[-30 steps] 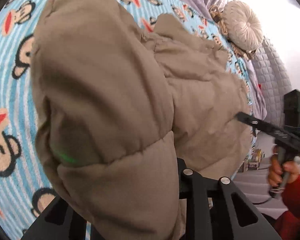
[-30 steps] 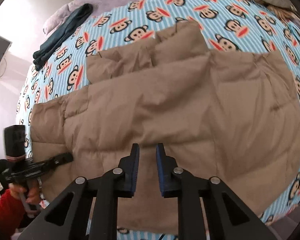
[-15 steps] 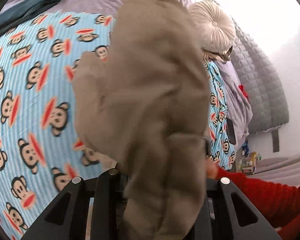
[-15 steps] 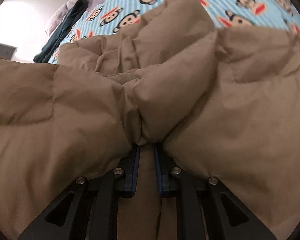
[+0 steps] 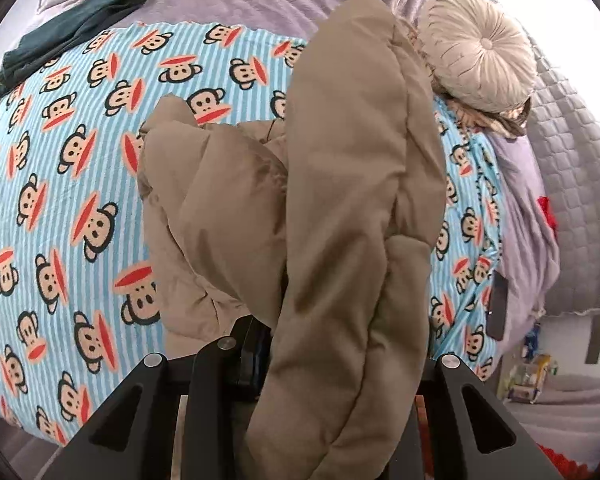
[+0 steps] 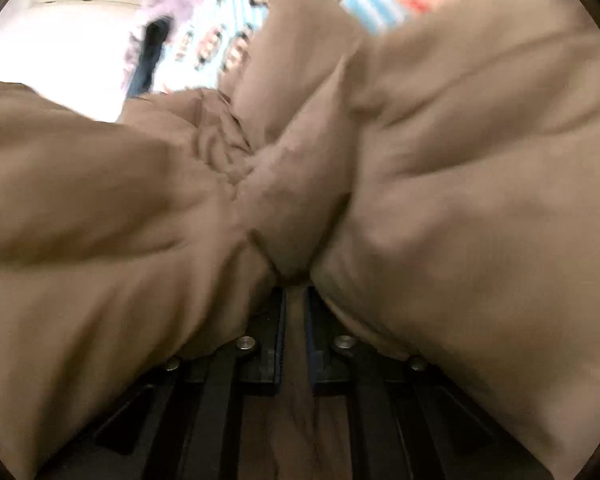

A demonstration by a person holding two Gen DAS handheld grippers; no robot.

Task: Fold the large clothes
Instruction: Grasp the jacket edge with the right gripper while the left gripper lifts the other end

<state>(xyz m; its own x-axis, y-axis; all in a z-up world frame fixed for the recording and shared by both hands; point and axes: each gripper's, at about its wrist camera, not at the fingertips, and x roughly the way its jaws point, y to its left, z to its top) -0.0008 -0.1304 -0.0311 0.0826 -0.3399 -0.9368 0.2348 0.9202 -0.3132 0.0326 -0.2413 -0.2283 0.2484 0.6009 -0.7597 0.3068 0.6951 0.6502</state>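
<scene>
**Left wrist view: jacket lifted off bed**

I see my left gripper (image 5: 300, 360) clamped on the tan jacket (image 5: 340, 200), raised over the monkey-print sheet (image 5: 80, 160). My right gripper (image 6: 296, 312) pinches bunched jacket (image 6: 460, 160) fabric; view blurred.

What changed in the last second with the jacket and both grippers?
The right gripper, a second ago open above the flat tan jacket, came down and shut its jaws on a bunched fold. The left gripper, already clamped on the jacket, lifted its part up off the bed, baring more of the monkey-print sheet. The dark garment and the round cushion stayed put.
</scene>
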